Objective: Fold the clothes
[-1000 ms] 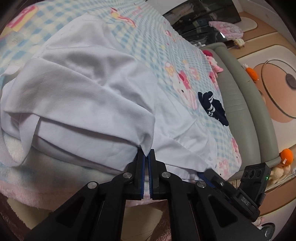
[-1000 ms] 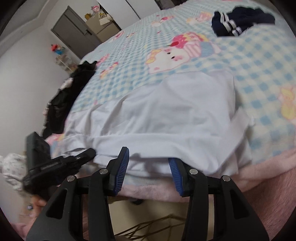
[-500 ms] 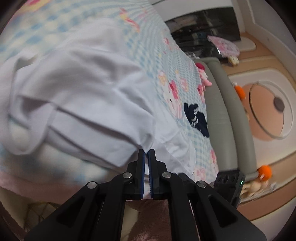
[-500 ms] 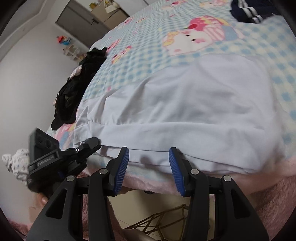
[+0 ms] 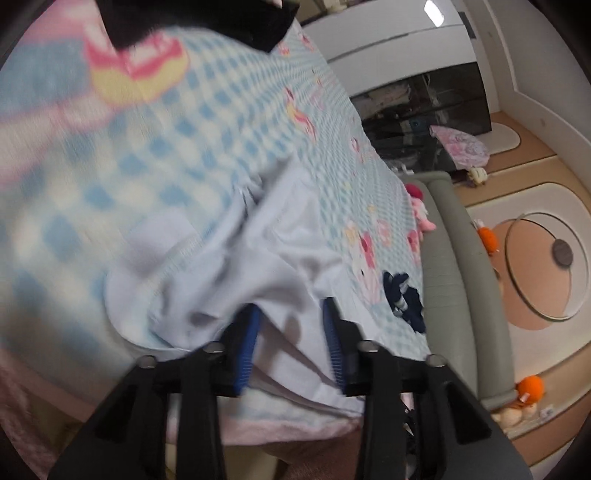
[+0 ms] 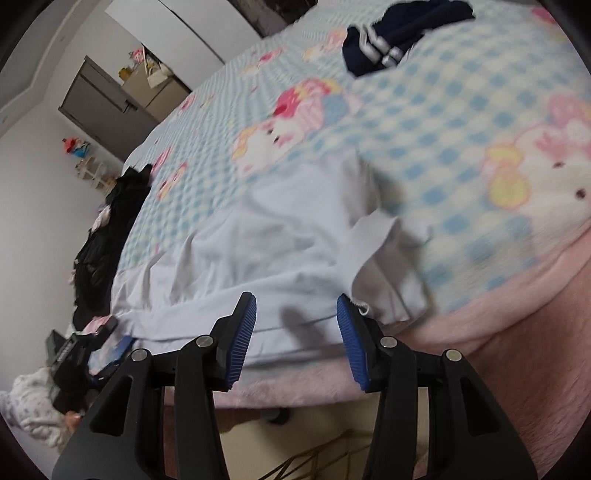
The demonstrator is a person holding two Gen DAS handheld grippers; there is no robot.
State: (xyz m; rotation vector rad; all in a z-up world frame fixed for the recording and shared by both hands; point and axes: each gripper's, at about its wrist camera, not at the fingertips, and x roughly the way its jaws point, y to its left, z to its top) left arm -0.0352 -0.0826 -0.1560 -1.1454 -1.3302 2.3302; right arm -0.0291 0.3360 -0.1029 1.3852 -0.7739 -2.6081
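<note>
Lying bunched at lower centre on the blue checked bedspread [image 6: 424, 122], the white cotton garment [image 6: 280, 236] needs smoothing; left gripper [image 5: 291, 345] and right gripper [image 6: 297, 338] gape, holding nothing.

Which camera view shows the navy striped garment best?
The right wrist view: the navy striped garment lies large on the checked blanket, white stripes visible. The left wrist view shows it small, near the bed's grey edge.
</note>
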